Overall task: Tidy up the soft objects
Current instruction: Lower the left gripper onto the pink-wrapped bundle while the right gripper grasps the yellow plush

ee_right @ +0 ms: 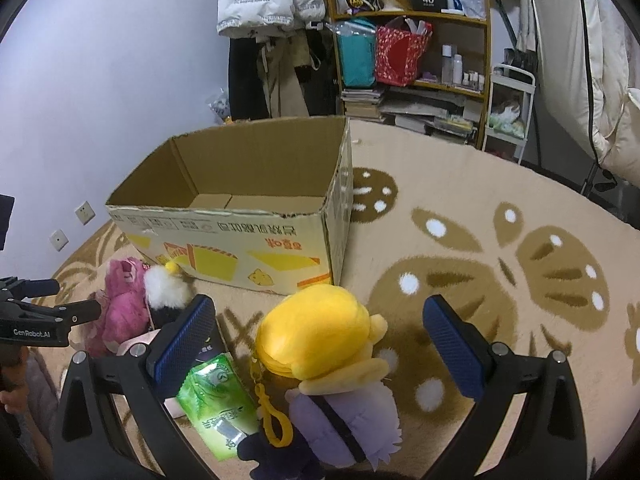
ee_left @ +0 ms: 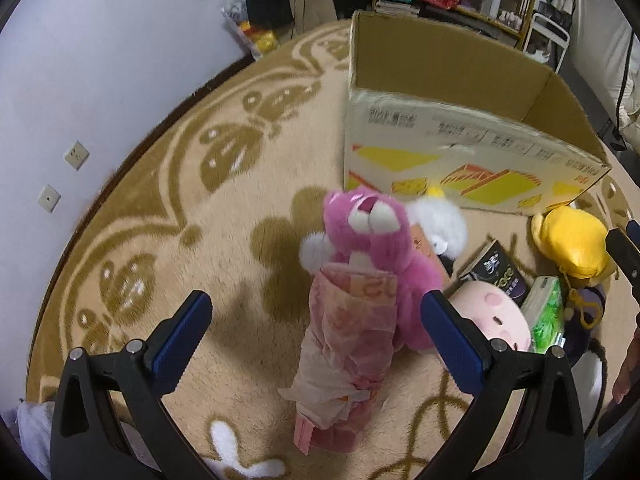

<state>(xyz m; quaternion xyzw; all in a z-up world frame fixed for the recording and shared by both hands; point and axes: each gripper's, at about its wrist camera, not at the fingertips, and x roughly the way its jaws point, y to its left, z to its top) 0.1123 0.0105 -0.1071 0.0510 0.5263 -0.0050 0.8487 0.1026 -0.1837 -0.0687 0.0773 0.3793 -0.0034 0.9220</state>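
An open cardboard box [ee_left: 460,152] stands on the rug; its inside looks empty in the right wrist view [ee_right: 256,200]. My left gripper [ee_left: 316,320] is open around a pink plush bear [ee_left: 372,236] wrapped in pink paper [ee_left: 348,344]. A white plush [ee_left: 440,224] lies behind it. My right gripper [ee_right: 320,332] is open above a yellow-headed plush with a purple body [ee_right: 320,340]. The pink bear [ee_right: 124,300] and the white plush [ee_right: 164,290] show at left there. A round pink-cheeked plush face [ee_left: 492,312] lies right of the left fingers.
A green tissue pack [ee_right: 216,400] and a dark packet [ee_left: 496,276] lie among the toys. A beige patterned rug [ee_right: 500,280] covers the floor. Shelves [ee_right: 416,60], hanging coats and a white cart stand behind. A wall with sockets is at left.
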